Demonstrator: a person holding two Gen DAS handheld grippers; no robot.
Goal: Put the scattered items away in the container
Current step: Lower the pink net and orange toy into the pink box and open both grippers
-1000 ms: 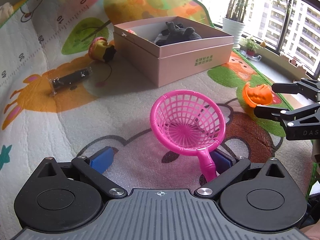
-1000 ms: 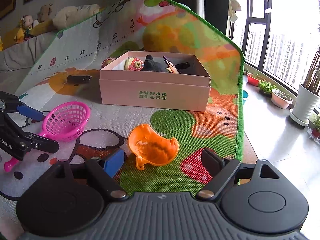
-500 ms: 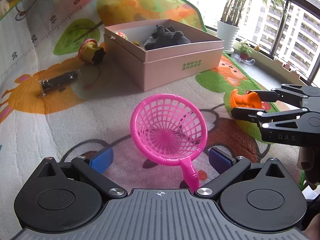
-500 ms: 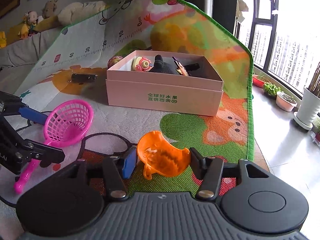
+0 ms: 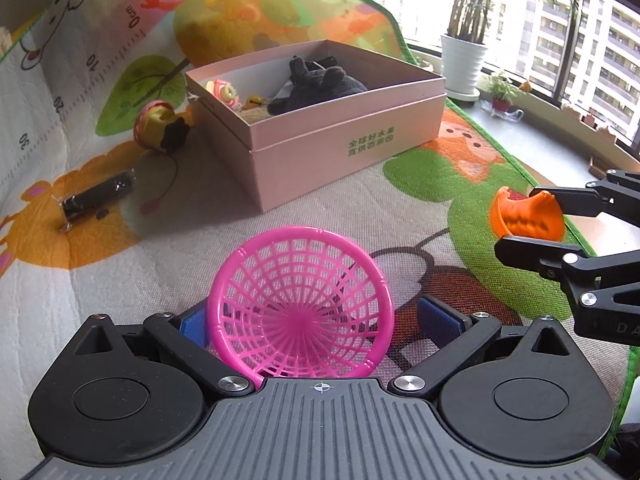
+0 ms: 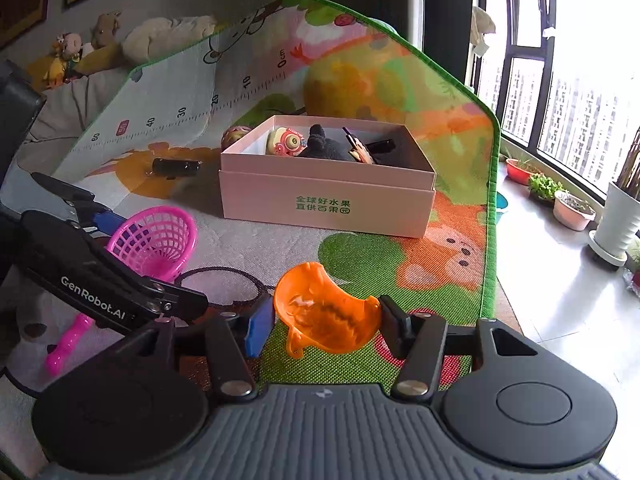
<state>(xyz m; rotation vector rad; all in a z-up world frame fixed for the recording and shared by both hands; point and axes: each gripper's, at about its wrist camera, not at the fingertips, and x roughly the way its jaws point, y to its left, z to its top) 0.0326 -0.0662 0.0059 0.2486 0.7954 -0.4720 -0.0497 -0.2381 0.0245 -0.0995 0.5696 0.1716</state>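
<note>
The orange pumpkin-shaped cup (image 6: 326, 312) is clamped between the fingers of the right gripper (image 6: 324, 320), which have just been closing on it, above the play mat (image 6: 360, 248). The pink strainer (image 5: 300, 304) is framed by the left gripper (image 5: 320, 320), whose fingers are spread apart on either side of its bowl. The pink box (image 5: 332, 140) is seen beyond on the mat, a dark plush toy (image 5: 320, 84) lying inside.

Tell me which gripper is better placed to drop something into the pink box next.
Probably right. The right gripper is shut on the orange toy, with a clear path to the pink box. The left gripper is open, merely straddling the pink basket.
</note>
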